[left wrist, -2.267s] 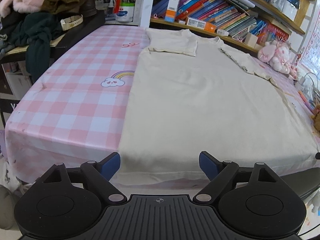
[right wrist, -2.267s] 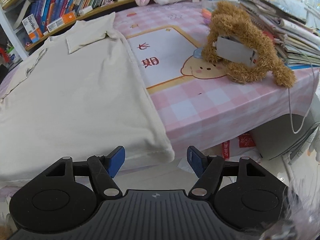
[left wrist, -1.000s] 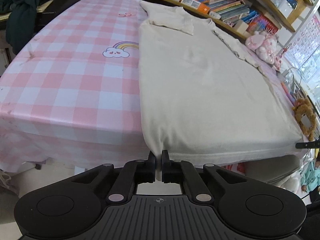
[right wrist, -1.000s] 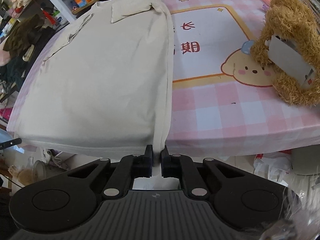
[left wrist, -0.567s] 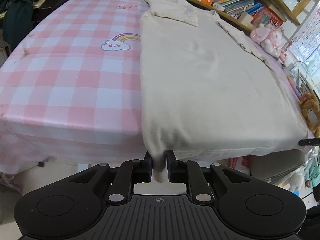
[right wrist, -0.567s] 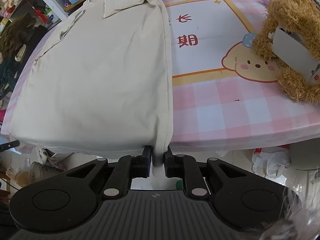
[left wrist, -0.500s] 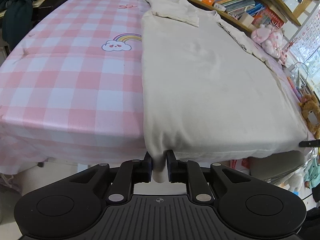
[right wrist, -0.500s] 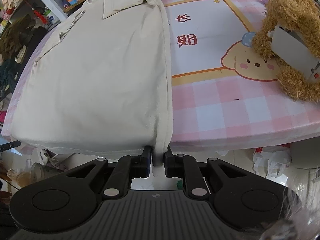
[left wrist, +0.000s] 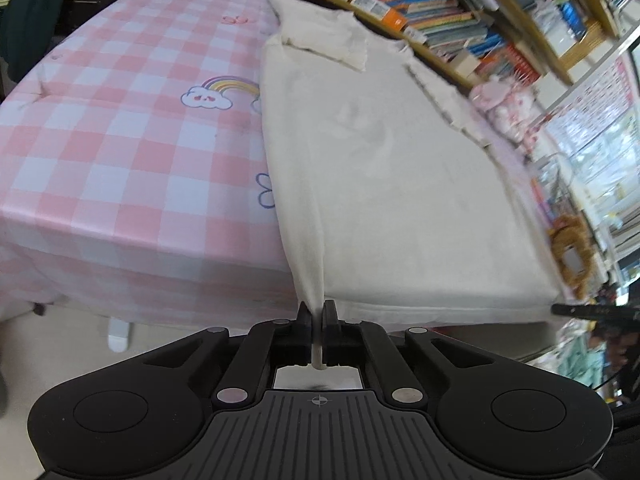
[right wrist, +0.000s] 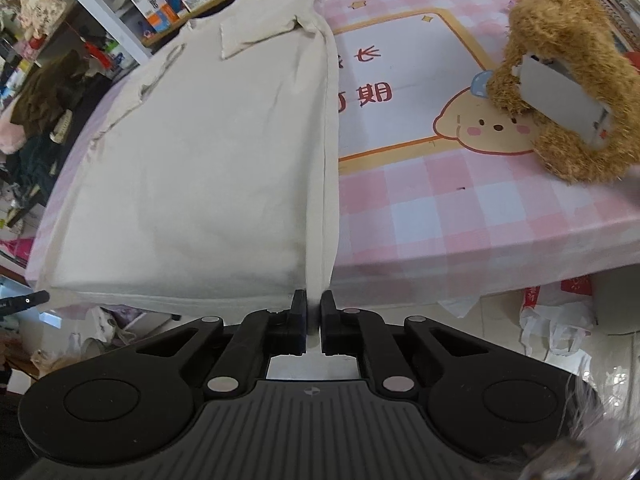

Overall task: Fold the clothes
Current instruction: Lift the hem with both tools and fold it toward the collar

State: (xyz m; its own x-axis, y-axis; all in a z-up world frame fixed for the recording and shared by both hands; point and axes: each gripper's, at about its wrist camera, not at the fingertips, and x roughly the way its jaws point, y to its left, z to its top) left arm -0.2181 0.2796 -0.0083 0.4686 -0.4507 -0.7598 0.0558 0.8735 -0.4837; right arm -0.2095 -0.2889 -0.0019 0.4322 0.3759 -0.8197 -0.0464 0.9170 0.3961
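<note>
We held the shirt (left wrist: 392,184) hem, one corner pinched in each closed hand-held gripper (left wrist: 316,312) (right wrist: 313,300); next, presumably, fold it toward the far collar.

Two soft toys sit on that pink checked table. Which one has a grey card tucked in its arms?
The shaggy brown teddy bear, near the table's front edge, holds the grey card. The pale pink plush toy, back by the bookshelf, shows no card.

table (left wrist: 100,128): pink-check cloth | bookshelves (left wrist: 440,4): crammed | floor (right wrist: 500,320): pale tile
</note>
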